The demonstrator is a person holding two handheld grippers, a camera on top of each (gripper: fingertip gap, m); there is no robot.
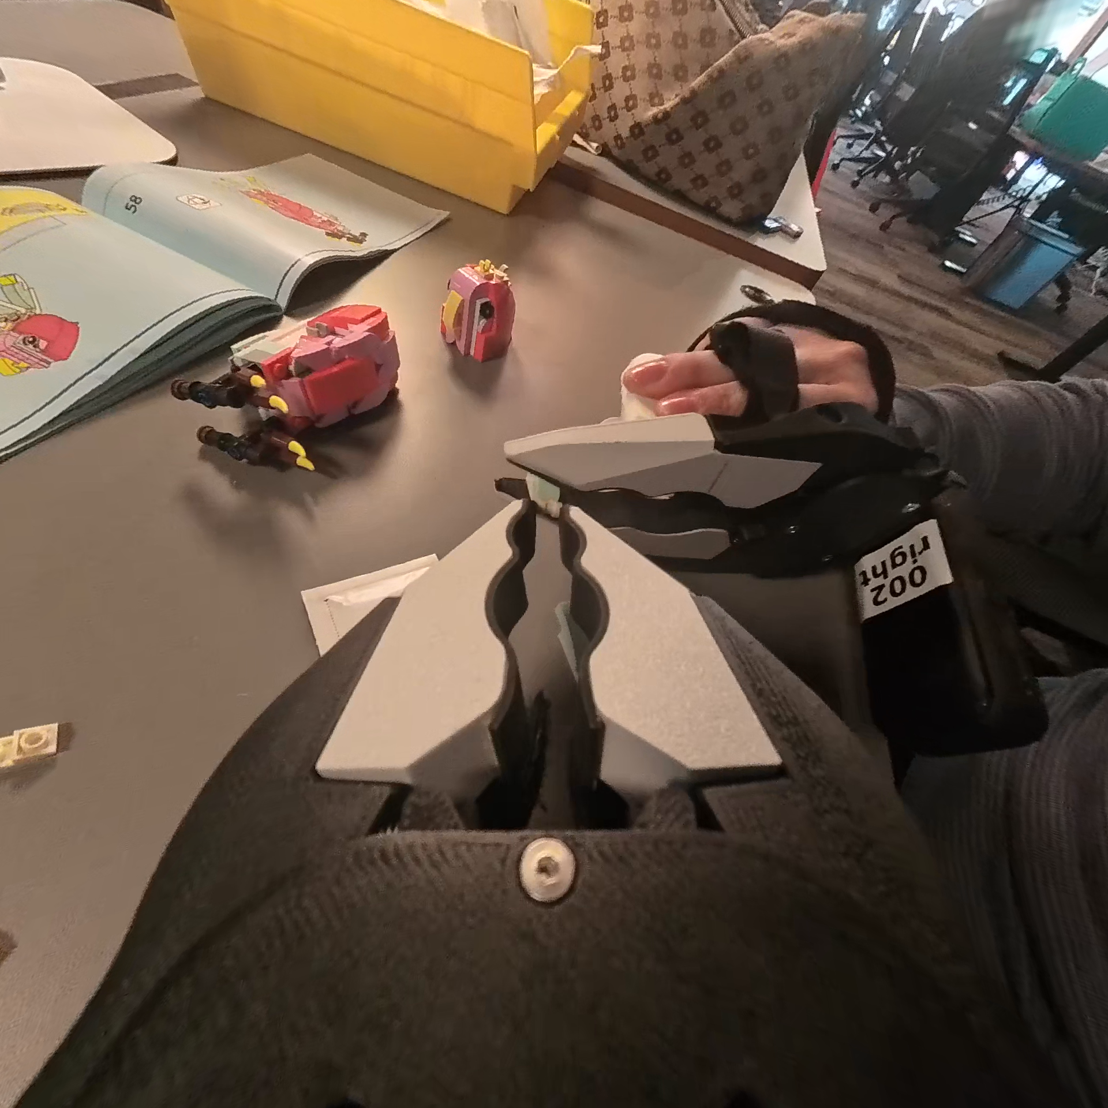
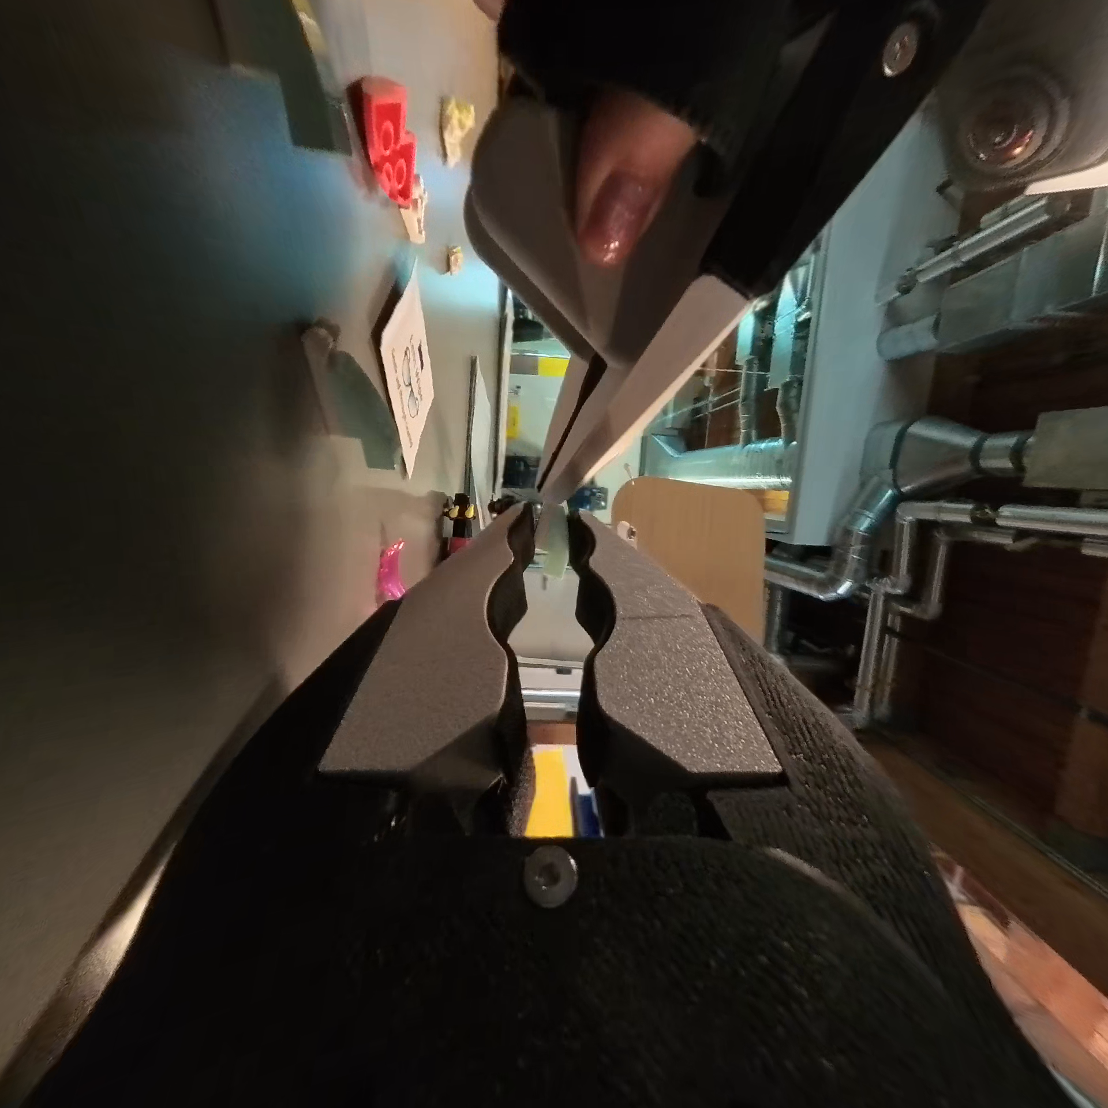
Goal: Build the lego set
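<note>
Pale green piece (image 1: 542, 493): we see a small pale green and white brick part held off the counter (image 1: 120, 569), right where the tips of the two grippers meet.

Right gripper (image 1: 509, 470): it comes in from the right, turned on its side, with a person's hand (image 1: 749, 378) strapped over it. Its fingers are clamped on the pale green piece, one dark pad on each face, and the piece sits at the very front of the jaws.

Left gripper (image 1: 542, 509): it points up at the piece from below. Its fingers stand close together with only a narrow slot between them, and a white nub on the underside of the piece sits at that slot. We cannot tell whether the pads actually press on it.

Nearest things: a red and pink brick model (image 1: 324, 378) with brown legs and yellow claws lies on the counter beyond the grippers. A smaller pink brick figure (image 1: 476, 312) stands just beside it, apart from it.

Close by, lower left: a white sachet (image 1: 360, 590) lies flat, partly hidden by the left gripper, and cream plates (image 1: 30, 743) lie at the counter's left edge.

Farther out: an open booklet (image 1: 180, 258) lies to the left. A yellow bin (image 1: 390, 90) stands behind it, with a patterned bag (image 1: 707, 120) to its right.
</note>
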